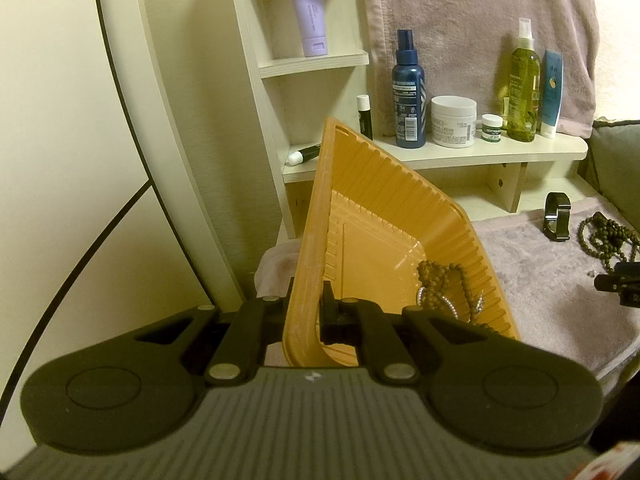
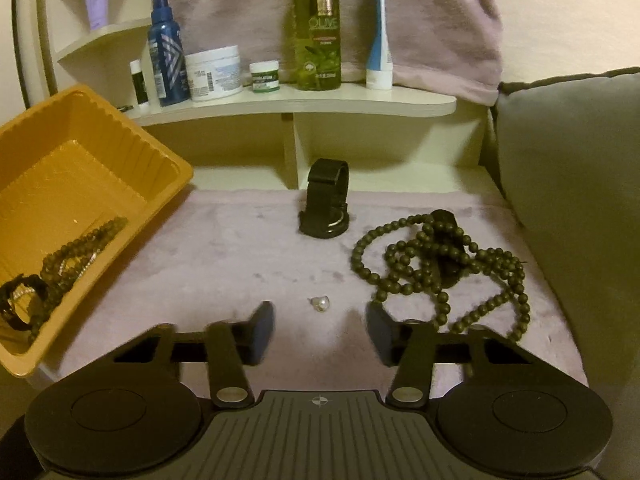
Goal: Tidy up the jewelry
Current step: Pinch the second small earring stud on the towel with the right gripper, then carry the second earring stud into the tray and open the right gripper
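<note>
My left gripper [image 1: 307, 312] is shut on the rim of an orange plastic tray [image 1: 384, 208] and holds it tilted. The tray [image 2: 80, 152] holds a brown bead string [image 1: 440, 276], a sparkly bracelet [image 1: 436, 300] and a dark band [image 2: 20, 300]. My right gripper [image 2: 320, 332] is open, low over the pink towel [image 2: 240, 248], with a small pearl earring [image 2: 320, 303] lying just ahead between its fingers. A long brown bead necklace [image 2: 432, 268] lies heaped to its right. A black watch [image 2: 326, 204] stands farther back.
A cream shelf [image 2: 320, 100] behind holds a blue spray bottle [image 2: 166, 48], a white cream jar [image 2: 214, 72], a small green jar [image 2: 264, 76], an olive bottle [image 2: 318, 28] and a tube [image 2: 380, 40]. A grey cushion [image 2: 568, 200] borders the right side.
</note>
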`<state>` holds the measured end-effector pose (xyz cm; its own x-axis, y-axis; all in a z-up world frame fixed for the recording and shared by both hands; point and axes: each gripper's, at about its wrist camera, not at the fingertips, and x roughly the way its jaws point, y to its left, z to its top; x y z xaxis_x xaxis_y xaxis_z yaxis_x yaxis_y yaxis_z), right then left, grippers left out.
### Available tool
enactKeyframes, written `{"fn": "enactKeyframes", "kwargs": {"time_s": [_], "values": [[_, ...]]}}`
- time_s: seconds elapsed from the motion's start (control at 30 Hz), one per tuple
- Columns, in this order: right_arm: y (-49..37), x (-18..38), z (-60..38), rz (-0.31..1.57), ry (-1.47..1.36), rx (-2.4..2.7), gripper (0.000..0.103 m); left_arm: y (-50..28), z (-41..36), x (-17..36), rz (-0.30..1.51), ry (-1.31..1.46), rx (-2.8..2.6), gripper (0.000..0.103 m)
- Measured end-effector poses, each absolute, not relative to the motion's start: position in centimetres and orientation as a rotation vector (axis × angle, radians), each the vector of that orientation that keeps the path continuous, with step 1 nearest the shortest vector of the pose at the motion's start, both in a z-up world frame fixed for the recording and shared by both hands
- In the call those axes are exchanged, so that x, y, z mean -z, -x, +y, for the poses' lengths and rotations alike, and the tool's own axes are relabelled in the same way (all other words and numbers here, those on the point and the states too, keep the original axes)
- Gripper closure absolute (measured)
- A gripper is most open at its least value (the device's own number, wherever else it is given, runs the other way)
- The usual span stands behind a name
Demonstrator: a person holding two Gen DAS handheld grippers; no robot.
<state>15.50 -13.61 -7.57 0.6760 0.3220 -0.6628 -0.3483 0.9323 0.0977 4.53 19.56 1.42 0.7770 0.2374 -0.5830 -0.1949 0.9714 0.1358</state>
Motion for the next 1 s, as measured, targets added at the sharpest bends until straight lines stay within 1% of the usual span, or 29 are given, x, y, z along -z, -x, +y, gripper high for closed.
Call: {"fn": "enactKeyframes", "kwargs": {"time_s": [0.03,0.2,0.43,0.53,0.73,1.0], "values": [[-15.6,7.7,-13.5,0.731,0.045,-0.382,0.061,-4.6,19.5,-1.4,0.639,-0.069,-0.234,0.097],[-16.4,8.6,-12.8,0.728,0.068,-0.392,0.074,-4.5,19.6,-1.4,0.64,-0.069,-0.234,0.097],[-16.9,9.2,-12.6,0.713,0.069,-0.379,0.081,-4.6,19.6,-1.3,0.643,-0.07,-0.235,0.097],[-17.0,9.1,-12.5,0.715,0.074,-0.381,0.093,-4.6,19.6,-1.3,0.642,-0.07,-0.235,0.097],[-16.6,8.4,-12.1,0.699,0.084,-0.391,0.094,-4.6,19.7,-1.3,0.642,-0.07,-0.234,0.097],[-15.6,4.1,-7.9,0.626,0.039,-0.553,0.094,-4.6,19.6,-1.3,0.641,-0.07,-0.233,0.097]]}}
